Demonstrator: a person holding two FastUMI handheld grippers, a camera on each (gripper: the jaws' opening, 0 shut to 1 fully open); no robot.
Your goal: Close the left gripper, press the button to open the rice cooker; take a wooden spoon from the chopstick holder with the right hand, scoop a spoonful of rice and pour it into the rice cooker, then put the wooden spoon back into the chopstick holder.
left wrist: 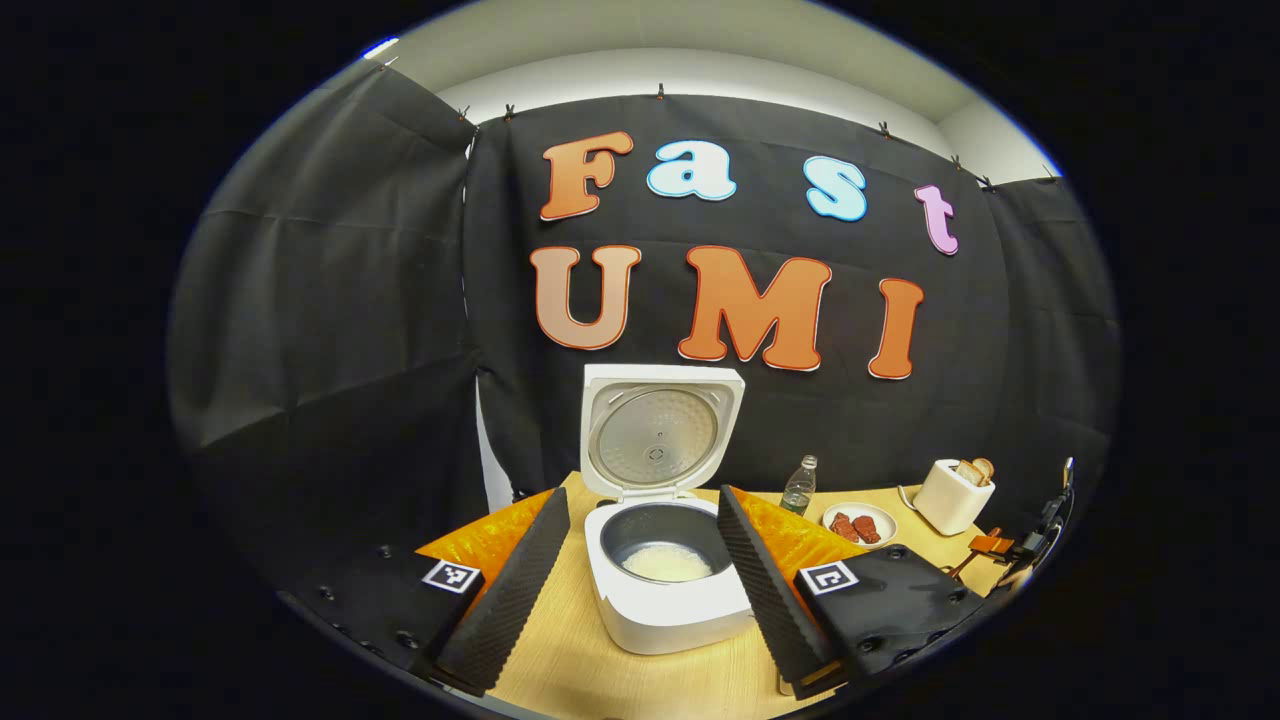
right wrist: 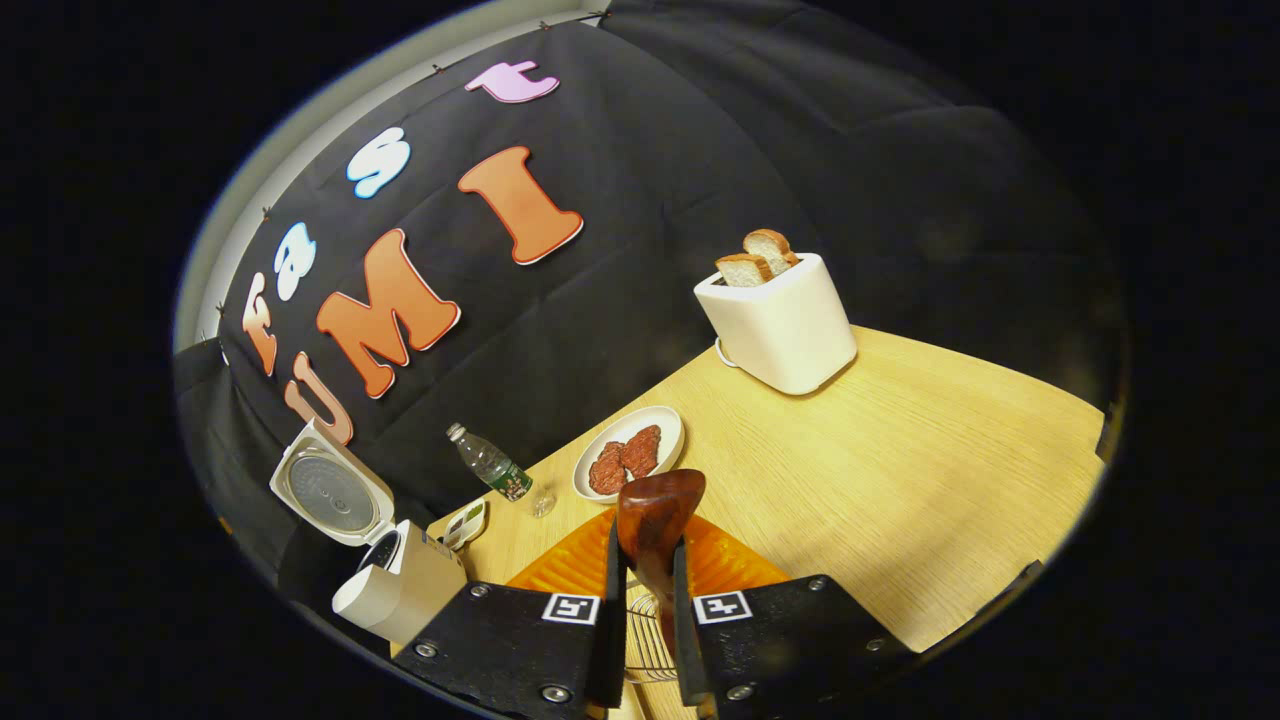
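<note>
We judge the main risk is the wooden spoon (right wrist: 655, 525) slipping or catching on the wire chopstick holder (right wrist: 648, 650) at the bottom centre of the right gripper view, since the right claw (right wrist: 645, 600) pinches only its narrow neck, nearly closed. The left claw (left wrist: 640, 560) stands wide and empty, framing the open rice cooker (left wrist: 668, 580) at lower centre, rice already in its pot.

Rice cooker (left wrist: 668, 590) lid (left wrist: 655, 432) up; pot mouth unobstructed.

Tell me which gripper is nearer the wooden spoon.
Right. The right gripper has its fingers pressed on the wooden spoon. The left gripper is open in front of the open rice cooker, apart from the spoon.
</note>
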